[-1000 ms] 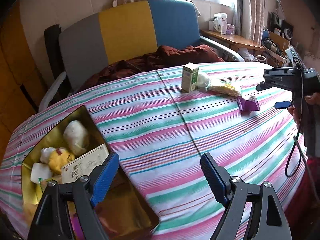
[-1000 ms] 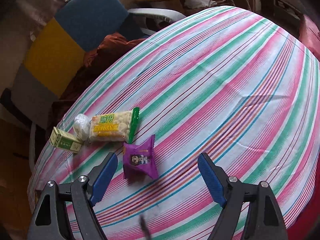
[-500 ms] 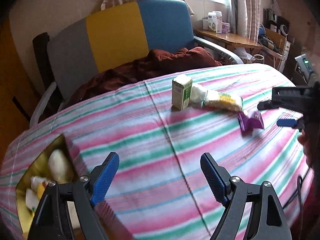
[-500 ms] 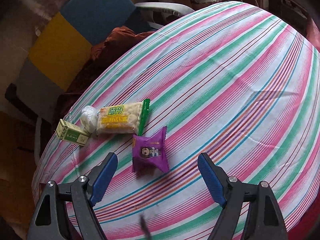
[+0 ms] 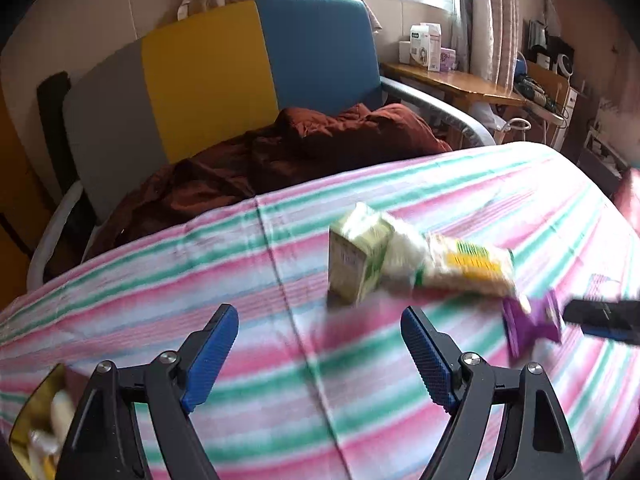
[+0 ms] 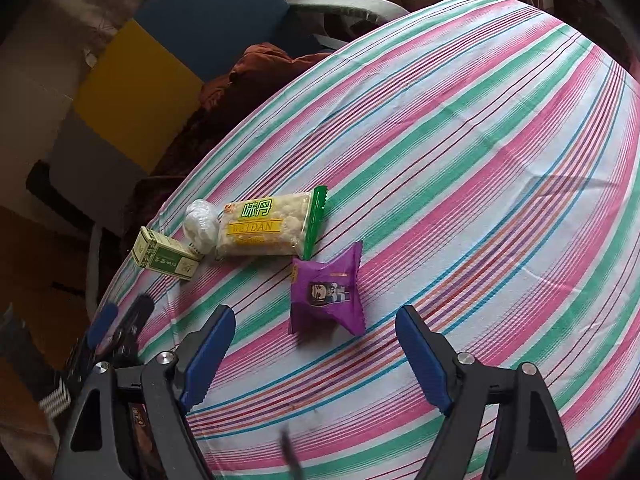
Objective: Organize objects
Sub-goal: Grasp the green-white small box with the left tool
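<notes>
A purple snack packet [image 6: 328,294] lies on the striped tablecloth [image 6: 480,160], just ahead of my open, empty right gripper [image 6: 316,352]. Behind it lie a yellow-green WEIDAN snack bag [image 6: 264,226], a white wad [image 6: 201,224] and a small green box [image 6: 164,255]. In the left wrist view my left gripper [image 5: 320,360] is open and empty, a short way before the green box [image 5: 358,258], the snack bag [image 5: 468,266] and the purple packet [image 5: 530,324]. The gold tin [image 5: 38,432] with packets is at the bottom left. A right fingertip [image 5: 604,320] shows at the right edge.
A chair with grey, yellow and blue back [image 5: 224,72] and a dark red blanket [image 5: 280,156] stands behind the table. A wooden shelf with boxes [image 5: 448,76] is at the back right. The table edge curves down on the right.
My left gripper has swung away from the gold tin toward the green box and snack bag. My right gripper has moved closer to the purple packet. Both stay open.
</notes>
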A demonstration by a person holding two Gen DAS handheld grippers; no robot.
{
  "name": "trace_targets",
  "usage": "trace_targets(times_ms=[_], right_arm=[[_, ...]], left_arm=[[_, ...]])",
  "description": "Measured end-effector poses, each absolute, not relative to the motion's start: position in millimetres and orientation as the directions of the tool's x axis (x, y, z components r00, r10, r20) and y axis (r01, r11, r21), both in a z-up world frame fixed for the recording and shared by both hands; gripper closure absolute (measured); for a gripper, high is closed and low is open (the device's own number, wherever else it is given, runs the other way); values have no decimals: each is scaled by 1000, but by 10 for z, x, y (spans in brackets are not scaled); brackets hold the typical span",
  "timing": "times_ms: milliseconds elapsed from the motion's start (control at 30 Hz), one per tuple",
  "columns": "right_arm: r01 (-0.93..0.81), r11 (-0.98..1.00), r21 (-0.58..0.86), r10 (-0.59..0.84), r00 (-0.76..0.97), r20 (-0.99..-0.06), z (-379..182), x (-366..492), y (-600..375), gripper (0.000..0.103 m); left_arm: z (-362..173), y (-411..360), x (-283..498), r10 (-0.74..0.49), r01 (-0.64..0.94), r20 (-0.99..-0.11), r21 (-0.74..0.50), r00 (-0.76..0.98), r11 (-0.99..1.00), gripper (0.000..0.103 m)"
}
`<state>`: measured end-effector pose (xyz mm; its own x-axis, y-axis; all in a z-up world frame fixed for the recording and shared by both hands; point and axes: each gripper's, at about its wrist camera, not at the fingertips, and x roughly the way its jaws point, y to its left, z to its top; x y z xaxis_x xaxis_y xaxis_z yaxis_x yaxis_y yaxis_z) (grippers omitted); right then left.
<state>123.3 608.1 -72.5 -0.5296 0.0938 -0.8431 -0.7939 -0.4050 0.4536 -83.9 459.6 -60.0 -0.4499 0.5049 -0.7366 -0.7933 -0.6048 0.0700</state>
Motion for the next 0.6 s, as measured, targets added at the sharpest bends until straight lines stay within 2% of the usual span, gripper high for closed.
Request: trace_targets(times_ms=[200, 333, 367, 467, 600], right_arm=[[-792, -407, 454, 79, -526, -847, -758, 1209, 6081, 19], [-798, -407, 445, 75, -515, -854, -786, 1203, 6093, 19], [-800, -407, 442, 74, -511, -857, -798, 1201, 6097, 19], [-807, -411, 423, 75, -492, -867, -827, 1187, 6106, 19], [-815, -414, 406, 86, -479, -874, -836, 1192, 6120, 19]], left_arm=[[-701, 4916, -971, 547, -825, -699, 110, -461, -555, 19], [-804, 5095, -1103, 558, -832, -700, 95, -446, -546, 19], [-844, 5142, -1160, 556, -832, -709, 79, -433, -549, 24], [-940, 5230, -1237, 530, -835, -749, 55, -396, -547, 66], [-968, 5115, -1242, 540, -821, -759, -12, -364, -571, 72]])
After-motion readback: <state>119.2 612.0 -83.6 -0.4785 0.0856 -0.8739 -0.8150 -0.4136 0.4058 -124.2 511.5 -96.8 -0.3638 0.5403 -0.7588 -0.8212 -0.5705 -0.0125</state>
